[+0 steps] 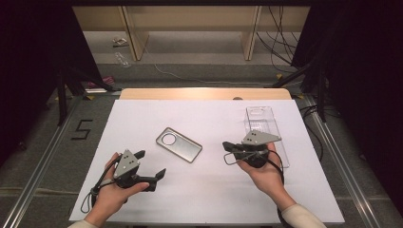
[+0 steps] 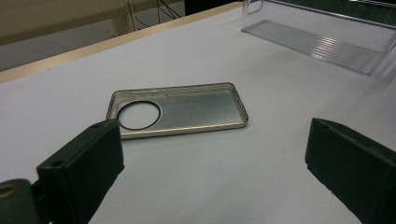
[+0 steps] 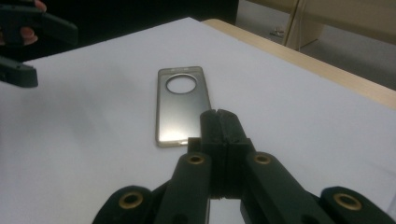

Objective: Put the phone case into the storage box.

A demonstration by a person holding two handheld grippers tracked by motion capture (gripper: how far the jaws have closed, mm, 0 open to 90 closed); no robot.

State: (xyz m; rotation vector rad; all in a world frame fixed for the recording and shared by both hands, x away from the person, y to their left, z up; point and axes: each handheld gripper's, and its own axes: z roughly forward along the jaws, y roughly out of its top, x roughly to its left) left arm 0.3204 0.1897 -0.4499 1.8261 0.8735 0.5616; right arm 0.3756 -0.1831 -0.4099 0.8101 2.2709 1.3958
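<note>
High view
Table: a white sheet (image 1: pixel 199 190) covered a wooden-edged table, and the person's forearms came in from the near side.
Phone case: a metallic phone case (image 1: pixel 178 144) with a round cut-out lay flat near the middle of the sheet, tilted diagonally, between the two grippers and touching neither.
Clear tray: a transparent plastic tray (image 1: pixel 263 124) lay toward the far right of the sheet, just beyond the right hand.
Left gripper: the left gripper (image 1: pixel 151 164) was held low at the near left of the sheet, its jaws standing apart and pointing toward the case, with nothing between them.
Right gripper: the right gripper (image 1: pixel 228 146) was held at the right, grey plate on top, its tip pointing left toward the case, jaws together, apart from the case.

Left gripper view
Jaws: the two black jaws stood wide apart at the lower corners, empty.
Phone case: it lay flat on the sheet ahead of the jaws (image 2: pixel 180 109), inner side up, its round hole toward the left jaw, well clear of both pads.
Clear tray: it lay farther off at the upper right (image 2: pixel 322 42).

Right gripper view
Jaws: both jaws were pressed together with no gap and nothing held between them.
Phone case: it lay just beyond the closed tip (image 3: pixel 181 108), hole at the far end; whether the tip touched its near edge could not be told.
Left gripper: it showed at the upper left (image 3: pixel 23 46), jaws apart.
</note>
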